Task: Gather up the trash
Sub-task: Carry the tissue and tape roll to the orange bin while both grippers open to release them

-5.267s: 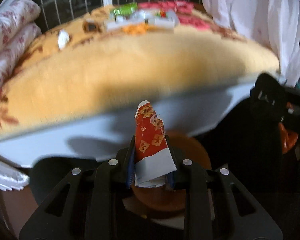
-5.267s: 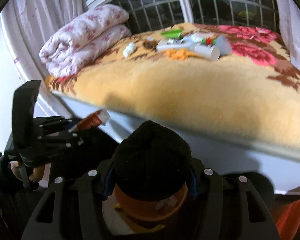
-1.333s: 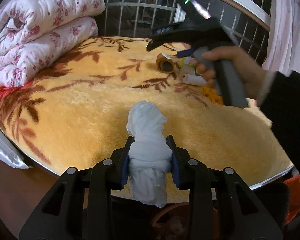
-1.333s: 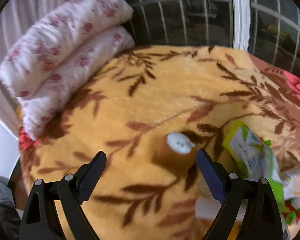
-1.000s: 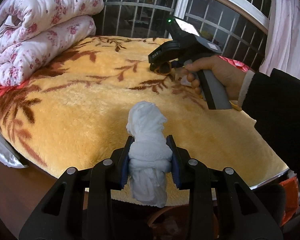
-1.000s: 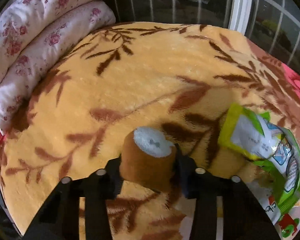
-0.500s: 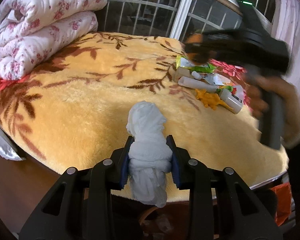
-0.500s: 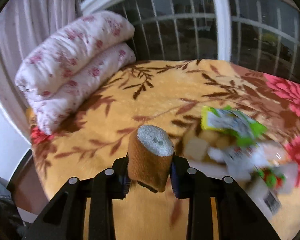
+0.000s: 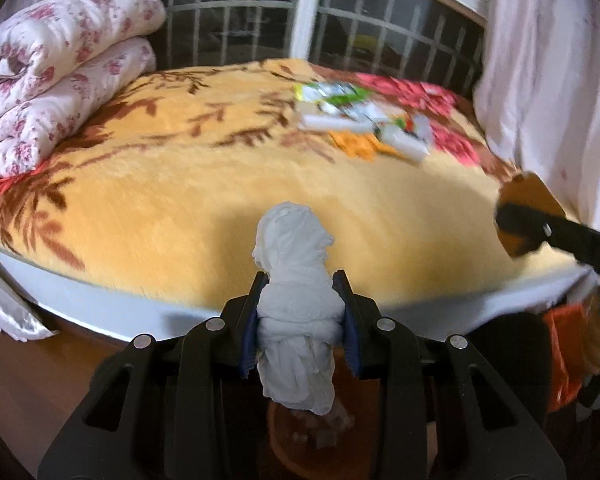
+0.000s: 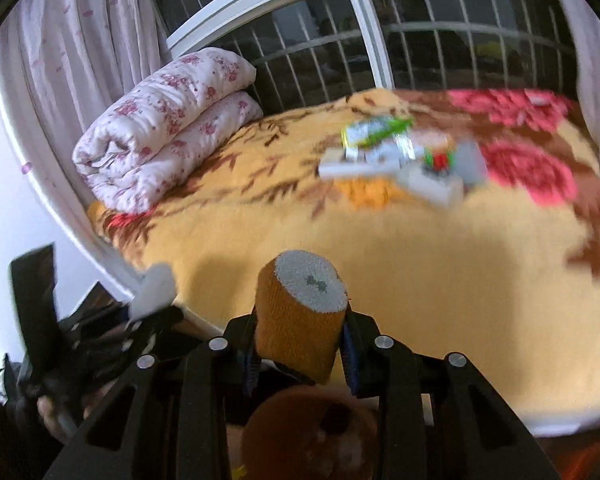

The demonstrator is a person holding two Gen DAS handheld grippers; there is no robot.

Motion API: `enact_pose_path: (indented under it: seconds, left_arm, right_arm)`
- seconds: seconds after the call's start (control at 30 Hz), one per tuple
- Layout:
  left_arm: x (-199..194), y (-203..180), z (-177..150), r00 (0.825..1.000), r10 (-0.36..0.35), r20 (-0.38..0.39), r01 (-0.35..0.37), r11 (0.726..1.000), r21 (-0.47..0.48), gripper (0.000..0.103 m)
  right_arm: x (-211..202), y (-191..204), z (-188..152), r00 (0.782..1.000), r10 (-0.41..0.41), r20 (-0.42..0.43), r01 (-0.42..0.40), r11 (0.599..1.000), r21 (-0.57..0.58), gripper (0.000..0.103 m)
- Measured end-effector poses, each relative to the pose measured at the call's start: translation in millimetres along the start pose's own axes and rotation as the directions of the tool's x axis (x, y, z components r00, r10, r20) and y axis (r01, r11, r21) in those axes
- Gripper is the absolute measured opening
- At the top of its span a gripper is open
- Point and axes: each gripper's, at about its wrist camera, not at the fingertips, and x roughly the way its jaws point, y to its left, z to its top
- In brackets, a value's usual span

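My left gripper (image 9: 300,320) is shut on a crumpled white tissue wad (image 9: 296,280), held past the bed's near edge above an orange-brown bin (image 9: 316,436). My right gripper (image 10: 300,336) is shut on a brown roll with a grey end (image 10: 300,312), also over the bin (image 10: 312,436). The right gripper with the roll shows at the right edge of the left wrist view (image 9: 520,216). The left gripper with the tissue shows at the lower left of the right wrist view (image 10: 152,292). A heap of trash (image 9: 360,124) lies on the far side of the yellow blanket (image 9: 180,184); it also shows in the right wrist view (image 10: 400,160).
A folded floral quilt (image 9: 52,92) lies at the bed's left end, also in the right wrist view (image 10: 164,128). A barred window (image 10: 420,32) stands behind the bed. White curtains (image 9: 548,72) hang at the right. A white bed frame (image 9: 100,308) edges the mattress.
Both grippers have pulled back from the bed to its near edge, above the bin. The right gripper closed on the brown roll and lifted it off the blanket.
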Motion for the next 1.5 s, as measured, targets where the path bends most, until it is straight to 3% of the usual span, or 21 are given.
enact_pose_path:
  seconds: [0.23, 0.5, 0.73, 1.4, 1.43, 1.5]
  left_arm:
    - [7.4, -21.9, -42.9, 0.995, -0.021, -0.097, 0.032, 0.994, 0.108, 0.033]
    - [40.9, -25.9, -84.1, 0.969, -0.018, -0.245, 0.058, 0.986, 0.155, 0.033]
    - [59.8, -30.9, -91.2, 0.953, -0.026, -0.303, 0.078, 0.984, 0.161, 0.033]
    - [68.1, -25.9, -94.7, 0.939, -0.016, -0.344, 0.076, 0.984, 0.16, 0.033]
    - [68.8, -26.3, -95.0, 0.938, -0.014, -0.346, 0.074, 0.984, 0.162, 0.033]
    - [72.1, -27.8, -95.4, 0.934, 0.014, -0.356, 0.051, 0.984, 0.173, 0.042]
  right_arm:
    - [-1.7, 7.0, -83.2, 0.996, -0.044, -0.082, 0.044, 0.999, -0.003, 0.033]
    - [35.5, 2.2, -135.0, 0.974, -0.044, -0.223, 0.041, 0.999, -0.016, 0.033]
    - [50.9, -6.4, -137.8, 0.96, -0.026, -0.277, 0.028, 1.0, 0.003, 0.033]
    - [69.8, -11.3, -136.9, 0.941, -0.012, -0.339, 0.017, 1.0, 0.012, 0.035]
    - [70.6, -11.5, -136.6, 0.94, -0.009, -0.342, 0.016, 1.0, 0.016, 0.039]
    - [71.7, -12.7, -137.3, 0.938, -0.009, -0.346, 0.017, 1.0, 0.021, 0.062]
